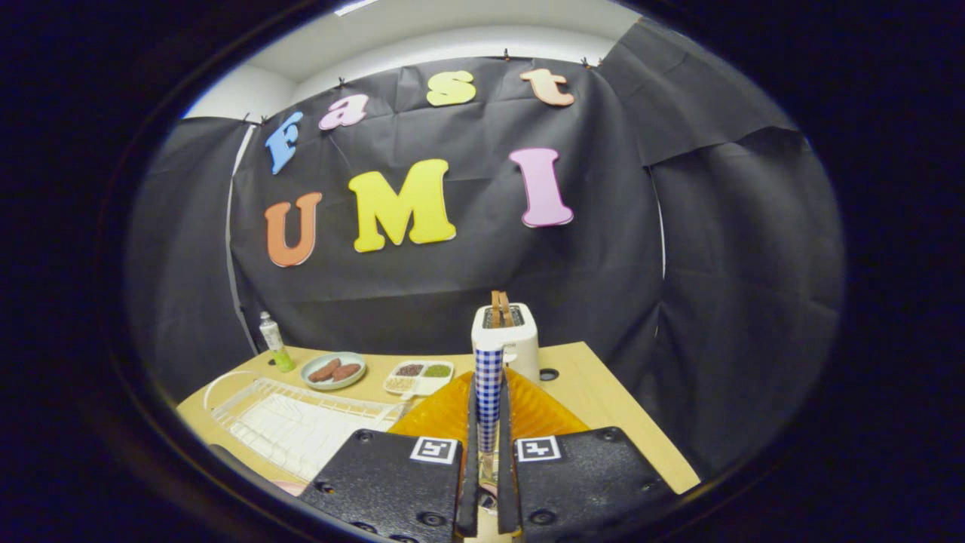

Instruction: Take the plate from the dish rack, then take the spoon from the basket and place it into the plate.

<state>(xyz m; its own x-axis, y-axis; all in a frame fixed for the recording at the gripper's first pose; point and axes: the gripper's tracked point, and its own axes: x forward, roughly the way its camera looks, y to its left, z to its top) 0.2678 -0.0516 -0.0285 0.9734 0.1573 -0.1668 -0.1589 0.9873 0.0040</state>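
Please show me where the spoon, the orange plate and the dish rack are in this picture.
spoon (488, 392): gripper view, on its checkered handle, clamped upright between the tongs (487, 483).
orange plate (539, 415): gripper view, on its ribbed surface right of the handle.
dish rack (294, 426): gripper view, on its white wire grid.

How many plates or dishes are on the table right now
3: an orange plate just ahead of the fingers, under the checked spoon handle they grip; a small dish with brown food beyond the dish rack; a divided tray beside it. More may be hidden.
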